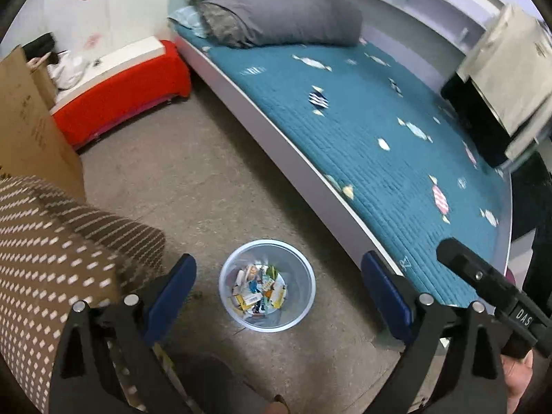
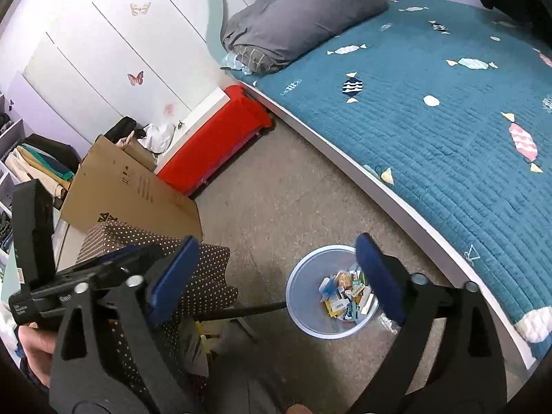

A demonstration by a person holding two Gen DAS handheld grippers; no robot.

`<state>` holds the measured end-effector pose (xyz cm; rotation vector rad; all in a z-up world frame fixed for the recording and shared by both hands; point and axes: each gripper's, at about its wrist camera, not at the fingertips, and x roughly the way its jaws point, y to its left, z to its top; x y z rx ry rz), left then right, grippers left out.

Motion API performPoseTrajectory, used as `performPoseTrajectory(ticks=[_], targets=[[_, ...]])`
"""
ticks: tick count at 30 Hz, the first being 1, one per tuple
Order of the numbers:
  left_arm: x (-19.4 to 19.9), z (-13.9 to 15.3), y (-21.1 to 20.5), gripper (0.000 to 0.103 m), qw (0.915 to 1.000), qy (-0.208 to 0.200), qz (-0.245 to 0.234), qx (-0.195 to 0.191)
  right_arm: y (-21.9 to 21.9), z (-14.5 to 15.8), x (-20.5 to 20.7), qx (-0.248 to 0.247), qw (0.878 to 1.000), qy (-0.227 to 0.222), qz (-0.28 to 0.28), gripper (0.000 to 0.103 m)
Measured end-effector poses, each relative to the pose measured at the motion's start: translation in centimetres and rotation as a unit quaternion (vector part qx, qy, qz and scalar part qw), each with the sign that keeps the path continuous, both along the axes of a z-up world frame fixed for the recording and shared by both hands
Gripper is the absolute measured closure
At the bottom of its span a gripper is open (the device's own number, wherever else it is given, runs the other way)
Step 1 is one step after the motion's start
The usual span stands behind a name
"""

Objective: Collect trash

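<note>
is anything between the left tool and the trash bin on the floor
Nothing visible does. The left tool is open and empty above the bin, which stands on bare floor beside the bed, wrappers inside. The dotted cloth lies off to the left, clear of the path.

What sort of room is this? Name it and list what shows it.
Most likely a child's bedroom. A bed with a teal candy-print quilt and a folded grey duvet fills one side, and butterfly stickers dot the white wardrobe doors. A small trash bin sits on the floor.
</note>
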<state>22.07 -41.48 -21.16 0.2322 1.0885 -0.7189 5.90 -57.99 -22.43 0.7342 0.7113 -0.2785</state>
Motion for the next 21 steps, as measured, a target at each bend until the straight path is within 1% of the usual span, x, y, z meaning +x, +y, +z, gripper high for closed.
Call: performPoseTrajectory(ticks=[4, 6, 10, 12, 14, 16, 17, 19, 21], targets=[[-0.8, 2.1, 3.1, 0.009, 0.9991, -0.033, 0.025, -0.006, 1.7, 0.8, 0.2, -0.015, 1.000, 0.012, 0.001, 0.006], [-1.6, 3.6, 4.8, 0.007, 0.9982, -0.047, 0.031, -0.020, 2.7, 1.6, 0.3, -0.022, 1.000, 0.013, 0.006, 0.006], [-3.4, 6.2, 7.9, 0.007, 0.9949, -0.083, 0.045, -0.033, 5.5, 4.0, 0.2, -0.048, 0.998, 0.010, 0.025, 0.006], [-4.5, 7.7, 9.8, 0.007, 0.9911, -0.113, 0.061, -0.035, 7.2, 5.6, 0.0, -0.062, 0.997, 0.003, 0.037, 0.006], [-5.8, 9.2, 11.6, 0.007, 0.9852, -0.150, 0.080, -0.027, 8.9, 7.2, -0.2, -0.079, 0.996, -0.004, 0.049, 0.006], [-7.2, 10.4, 13.1, 0.007, 0.9779, -0.186, 0.095, -0.020, 10.6, 9.1, -0.5, -0.099, 0.993, -0.013, 0.061, 0.006], [-8.0, 11.3, 14.1, 0.007, 0.9729, -0.209, 0.097, -0.019, 11.3, 9.9, -0.6, -0.109, 0.992, -0.018, 0.066, 0.006], [-9.2, 12.3, 15.6, 0.007, 0.9661, -0.237, 0.102, -0.011, 13.4, 11.9, -1.0, -0.130, 0.988, -0.029, 0.076, 0.006], [-10.4, 13.5, 17.5, 0.007, 0.9596, -0.254, 0.120, -0.014, 15.1, 13.5, -1.4, -0.148, 0.985, -0.041, 0.084, 0.006]])
